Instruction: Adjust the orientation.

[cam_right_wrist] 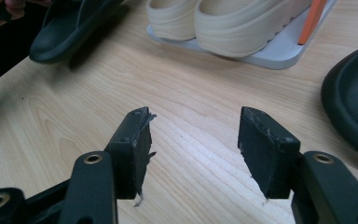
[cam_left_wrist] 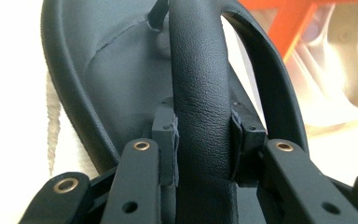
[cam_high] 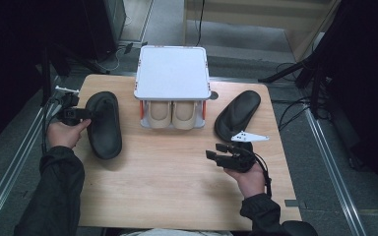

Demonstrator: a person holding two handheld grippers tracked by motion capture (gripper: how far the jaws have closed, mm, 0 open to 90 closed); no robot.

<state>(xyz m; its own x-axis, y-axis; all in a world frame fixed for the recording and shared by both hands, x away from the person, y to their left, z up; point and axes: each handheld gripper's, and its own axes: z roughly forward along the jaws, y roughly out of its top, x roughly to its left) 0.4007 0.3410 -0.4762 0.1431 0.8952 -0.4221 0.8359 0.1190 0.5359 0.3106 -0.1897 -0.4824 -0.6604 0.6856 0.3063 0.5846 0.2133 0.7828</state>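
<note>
The left tongs (cam_high: 86,114) are clamped on the strap (cam_left_wrist: 198,93) of the black sandal (cam_high: 104,125) at nine o'clock on the tabletop (cam_high: 177,172). The right tongs (cam_high: 215,151) stand apart, empty. The sandal looks light and flexible; the strap seems the best hold.

Black sandals (cam_high: 103,125), cream shoes (cam_high: 172,114), white rack (cam_high: 172,73)

Overhead view and both tool views share the table (cam_high: 177,162).
</note>
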